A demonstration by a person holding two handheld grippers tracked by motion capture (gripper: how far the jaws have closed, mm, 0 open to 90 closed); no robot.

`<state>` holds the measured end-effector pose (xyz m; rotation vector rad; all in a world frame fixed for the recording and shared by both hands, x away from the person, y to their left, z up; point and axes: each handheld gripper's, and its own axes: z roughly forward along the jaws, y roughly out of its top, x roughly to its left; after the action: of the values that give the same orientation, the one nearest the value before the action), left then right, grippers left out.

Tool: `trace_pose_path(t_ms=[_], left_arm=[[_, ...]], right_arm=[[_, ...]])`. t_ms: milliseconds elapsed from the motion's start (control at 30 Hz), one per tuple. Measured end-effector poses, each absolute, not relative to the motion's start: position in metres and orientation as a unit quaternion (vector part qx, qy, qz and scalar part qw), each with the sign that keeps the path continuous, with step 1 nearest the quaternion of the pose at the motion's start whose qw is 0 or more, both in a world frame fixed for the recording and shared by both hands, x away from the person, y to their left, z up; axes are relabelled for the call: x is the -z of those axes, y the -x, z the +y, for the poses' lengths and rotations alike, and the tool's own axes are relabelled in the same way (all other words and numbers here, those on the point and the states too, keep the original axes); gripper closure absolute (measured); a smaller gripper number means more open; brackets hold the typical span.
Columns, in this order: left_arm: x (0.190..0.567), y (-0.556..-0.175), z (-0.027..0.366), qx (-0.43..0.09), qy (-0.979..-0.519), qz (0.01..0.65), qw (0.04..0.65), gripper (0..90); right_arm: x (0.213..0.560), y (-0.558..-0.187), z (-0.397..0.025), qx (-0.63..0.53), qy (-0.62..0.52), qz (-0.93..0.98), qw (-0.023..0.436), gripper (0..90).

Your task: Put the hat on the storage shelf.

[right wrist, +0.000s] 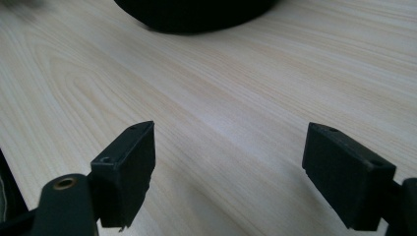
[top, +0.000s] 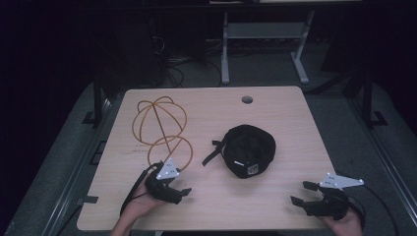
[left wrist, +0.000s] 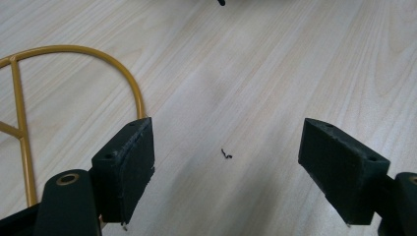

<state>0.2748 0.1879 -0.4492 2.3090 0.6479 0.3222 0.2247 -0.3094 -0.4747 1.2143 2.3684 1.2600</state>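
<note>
1. High view: the black cap (top: 247, 150) is lying mid-table (top: 275, 206), crown down, with the wire stand (top: 161, 129) at far left. Both things are apart, probably awaiting pairing.
2. Left gripper view: the left gripper (left wrist: 226, 162) is gaping empty beside the stand's ring (left wrist: 74, 78).
3. Right gripper view: the right gripper (right wrist: 228, 169) is spreading wide, facing the cap (right wrist: 194, 12).

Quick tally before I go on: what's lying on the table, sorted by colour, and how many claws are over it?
Yellow wire frame: 1
Black cap: 1
Claws, both open and holding nothing: 2, the left claw beside the frame, the right claw near the table's front right corner
Total: 4
</note>
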Motion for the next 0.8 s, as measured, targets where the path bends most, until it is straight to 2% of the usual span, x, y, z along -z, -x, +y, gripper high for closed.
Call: trace_pose_path(t_ms=[800], left_arm=[[0.436, -0.27, 0.172, -0.122, -0.897, 0.221, 0.363, 21.7]], right_arm=[[0.471, -0.222, -0.309, -0.429, -0.412, 0.797, 0.104, 19.8]])
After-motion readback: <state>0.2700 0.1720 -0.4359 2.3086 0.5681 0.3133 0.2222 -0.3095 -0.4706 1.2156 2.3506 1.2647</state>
